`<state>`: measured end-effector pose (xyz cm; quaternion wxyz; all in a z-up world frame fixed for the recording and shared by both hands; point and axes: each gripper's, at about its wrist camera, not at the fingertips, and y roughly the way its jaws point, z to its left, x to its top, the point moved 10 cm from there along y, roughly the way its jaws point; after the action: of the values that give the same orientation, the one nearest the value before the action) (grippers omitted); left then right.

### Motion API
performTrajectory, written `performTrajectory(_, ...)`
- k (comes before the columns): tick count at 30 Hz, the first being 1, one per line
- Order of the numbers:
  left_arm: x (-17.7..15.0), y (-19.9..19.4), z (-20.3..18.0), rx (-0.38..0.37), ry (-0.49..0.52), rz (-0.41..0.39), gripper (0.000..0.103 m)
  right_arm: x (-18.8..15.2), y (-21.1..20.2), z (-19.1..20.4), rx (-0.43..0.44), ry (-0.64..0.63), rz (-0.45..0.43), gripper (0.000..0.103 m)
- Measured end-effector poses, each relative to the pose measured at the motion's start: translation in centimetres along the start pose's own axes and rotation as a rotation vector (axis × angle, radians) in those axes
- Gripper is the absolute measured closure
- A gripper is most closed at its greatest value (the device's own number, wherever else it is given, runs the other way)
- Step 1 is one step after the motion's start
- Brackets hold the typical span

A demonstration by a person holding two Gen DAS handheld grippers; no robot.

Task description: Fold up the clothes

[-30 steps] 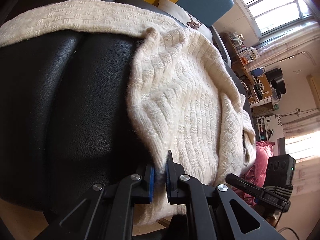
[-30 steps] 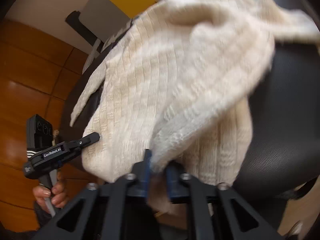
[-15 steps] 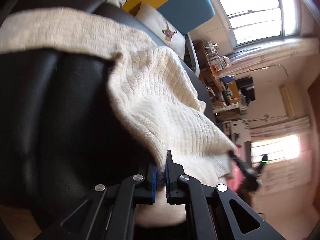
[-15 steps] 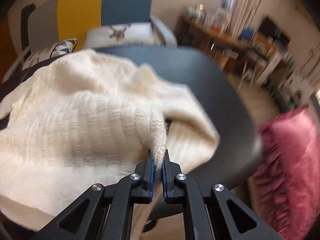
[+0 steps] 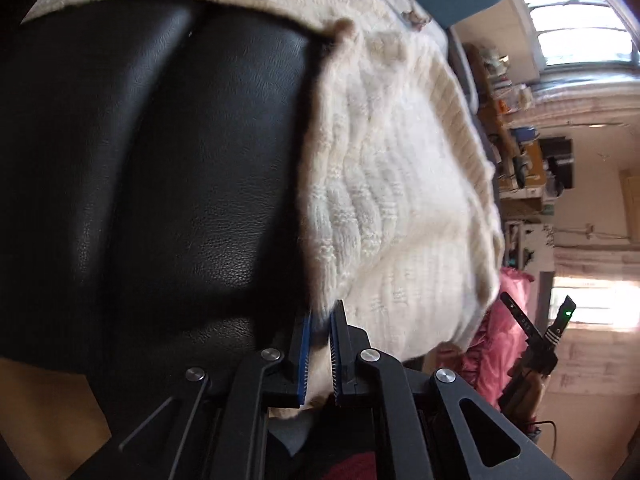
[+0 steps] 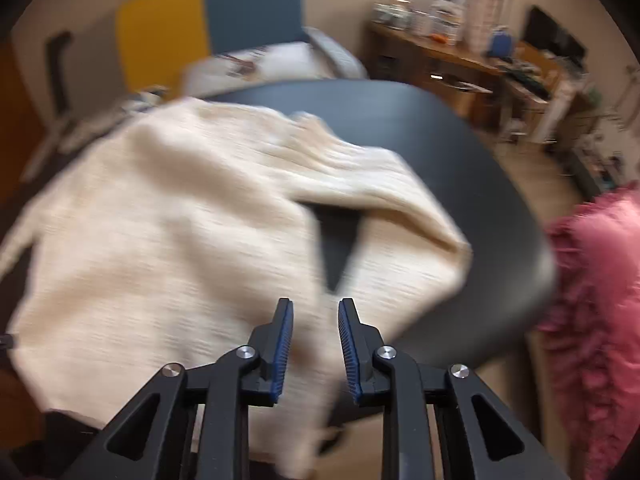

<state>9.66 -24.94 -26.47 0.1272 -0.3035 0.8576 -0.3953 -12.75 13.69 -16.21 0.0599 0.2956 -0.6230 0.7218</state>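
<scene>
left tongs: the left gripper (image 5: 319,330) is clamped narrow on the near edge of the cream knit sweater (image 5: 392,184); the wool is pinched between the blue pads and bulges out below them.
right tongs: the right gripper (image 6: 315,322) has its jaws part way apart, and they have just been opening; the wool lies under and behind the gap, and the pads do not press on it.
sweater: it is spread over the black leather seat (image 5: 160,160), with one flap laid back across the body, leaving a dark triangular gap (image 6: 336,244) where the seat shows through. a long strip of it runs off along the top of the seat in the left view.
blur: the right view is smeared, so the exact edge of the flap cannot be told.
step in hand: by my reading, one fold has been laid across and let go by the right side, while the left side anchors the hem.
next move: it likely calls for the right tongs to find a fresh edge or corner, close on it fully, and carry it over flat; the left should hold or let go only once the layer lies smooth.
surroundings: a pink ruffled cushion (image 6: 596,300) sits just beside the seat, and a yellow and blue chair back (image 6: 208,28) stands behind.
</scene>
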Motion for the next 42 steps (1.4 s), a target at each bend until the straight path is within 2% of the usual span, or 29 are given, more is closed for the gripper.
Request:
performTrajectory(2, 0.5, -0.9, -0.7, -0.048, -0.009, -0.037, 0.096, 0.6, 0.7, 4.6, 0.08, -0.079, 0.0, 0.08)
performTrajectory(3, 1.0, -1.1, -1.0, -0.047, -0.005, -0.063, 0.096, 0.7, 1.2, 6.8, 0.107, -0.122, 0.008, 0.08)
performTrajectory(5, 2.1, -1.4, -1.7, -0.066, -0.009, -0.106, 0.096, 0.5, 2.8, 10.2, 0.131, -0.184, 0.042, 0.08)
performTrajectory(7, 2.9, -1.7, -3.1, -0.119, 0.007, -0.119, 0.096, -0.6, 4.5, 12.6, 0.131, -0.246, 0.104, 0.08)
performTrajectory(9, 2.6, -2.0, -4.6, -0.125, 0.08, -0.108, 0.096, -2.9, 5.8, 13.7, 0.12, -0.341, 0.196, 0.08)
performTrajectory(11, 2.3, -2.5, -5.1, -0.152, 0.117, -0.093, 0.095, -5.7, 7.1, 12.9, 0.086, -0.406, 0.31, 0.08)
performTrajectory(12, 2.3, -2.7, -5.0, -0.156, 0.125, -0.089, 0.095, -6.1, 7.3, 12.4, 0.088, -0.405, 0.324, 0.08)
performTrajectory(14, 3.1, -3.2, -4.1, -0.112, 0.134, -0.101, 0.094, -5.6, 7.0, 11.9, 0.146, -0.349, 0.336, 0.08)
performTrajectory(16, 5.8, -3.9, -3.7, -0.028, 0.154, -0.151, 0.093, -3.4, 6.5, 11.6, 0.187, -0.29, 0.289, 0.08)
performTrajectory(17, 7.4, -4.4, -4.0, -0.004, 0.167, -0.186, 0.09, -2.0, 6.1, 11.7, 0.24, -0.25, 0.267, 0.08)
performTrajectory(18, 8.9, -4.9, -4.5, 0.016, 0.187, -0.225, 0.077, -0.5, 5.8, 11.9, 0.298, -0.21, 0.246, 0.08)
performTrajectory(19, 10.7, -5.2, -5.2, 0.044, 0.22, -0.268, 0.06, 1.3, 5.4, 12.0, 0.343, -0.183, 0.211, 0.08)
performTrajectory(21, 14.9, -4.9, -7.1, 0.142, 0.319, -0.339, 0.045, 5.2, 5.7, 11.7, 0.368, -0.167, 0.158, 0.079)
performTrajectory(23, 18.6, -3.6, -9.0, 0.217, 0.391, -0.353, 0.045, 9.1, 6.5, 11.1, 0.368, -0.163, 0.125, 0.078)
performTrajectory(25, 22.4, -2.1, -10.8, 0.233, 0.434, -0.366, 0.045, 13.0, 7.3, 10.5, 0.371, -0.161, 0.093, 0.078)
performTrajectory(27, 26.1, -0.6, -11.7, 0.277, 0.487, -0.382, 0.045, 17.0, 8.8, 9.7, 0.411, -0.169, 0.093, 0.073)
performTrajectory(30, 30.9, 3.1, -12.2, 0.306, 0.548, -0.331, 0.045, 21.5, 12.5, 10.2, 0.437, -0.238, 0.134, 0.071)
performTrajectory(33, 33.5, 6.9, -13.2, 0.327, 0.668, -0.265, 0.045, 25.5, 16.2, 11.5, 0.452, -0.327, 0.185, 0.07)
performTrajectory(36, 35.3, 9.4, -13.5, 0.342, 0.771, -0.209, 0.045, 27.6, 19.6, 12.9, 0.47, -0.415, 0.25, 0.069)
performTrajectory(38, 35.9, 10.9, -14.0, 0.304, 0.824, -0.153, 0.045, 27.9, 21.7, 13.3, 0.489, -0.454, 0.305, 0.068)
performTrajectory(42, 36.4, 13.0, -14.3, 0.283, 0.901, -0.078, 0.045, 27.6, 25.0, 13.3, 0.527, -0.472, 0.408, 0.064)
